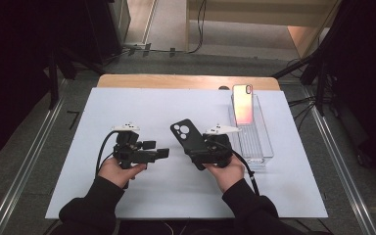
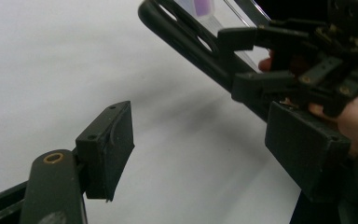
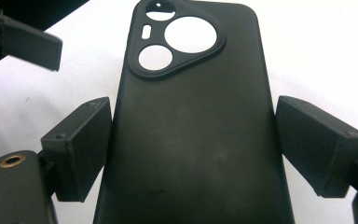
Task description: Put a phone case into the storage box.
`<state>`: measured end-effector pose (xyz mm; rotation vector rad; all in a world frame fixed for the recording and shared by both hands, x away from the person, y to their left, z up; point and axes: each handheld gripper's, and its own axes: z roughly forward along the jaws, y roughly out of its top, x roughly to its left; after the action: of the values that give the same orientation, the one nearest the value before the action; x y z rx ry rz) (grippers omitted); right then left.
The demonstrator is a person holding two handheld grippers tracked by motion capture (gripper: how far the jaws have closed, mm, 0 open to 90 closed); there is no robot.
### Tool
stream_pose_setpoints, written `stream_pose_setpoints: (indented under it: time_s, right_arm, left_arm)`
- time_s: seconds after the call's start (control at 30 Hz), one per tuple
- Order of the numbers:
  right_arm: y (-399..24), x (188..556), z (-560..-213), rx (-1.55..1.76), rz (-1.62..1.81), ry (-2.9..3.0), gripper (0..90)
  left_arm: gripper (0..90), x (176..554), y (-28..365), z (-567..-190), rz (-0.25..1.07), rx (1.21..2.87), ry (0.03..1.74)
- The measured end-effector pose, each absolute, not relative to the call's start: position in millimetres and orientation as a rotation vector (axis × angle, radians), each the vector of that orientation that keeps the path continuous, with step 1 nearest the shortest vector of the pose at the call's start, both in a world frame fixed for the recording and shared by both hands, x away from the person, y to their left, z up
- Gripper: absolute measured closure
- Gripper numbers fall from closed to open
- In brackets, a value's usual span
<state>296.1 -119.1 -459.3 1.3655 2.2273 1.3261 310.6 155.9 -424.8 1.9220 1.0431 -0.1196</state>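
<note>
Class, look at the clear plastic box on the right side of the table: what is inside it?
A phone with a pinkish-orange back stands inside the clear plastic box, leaning at its far end, camera corner up. The near part of the box looks empty. The phone's underside is covered.

A white sheet [image 1: 166, 105] covers most of the desk [image 1: 186, 81], whose wooden edge shows at the far side. On the right of the sheet stands a clear plastic box [image 1: 257, 142], and a phone with a pink-orange back [image 1: 243, 104] leans upright in its far end.
</note>
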Motion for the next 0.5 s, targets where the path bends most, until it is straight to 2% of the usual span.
stream_pose_setpoints:
  time_s: [0.5]
  right_arm:
    - [-114, 287, -469, 1.452, 1.421, 2.148, 11.9]
  left_arm:
    - [24.5, 336, 144, -416, -0.129, 1.868, 1.144]
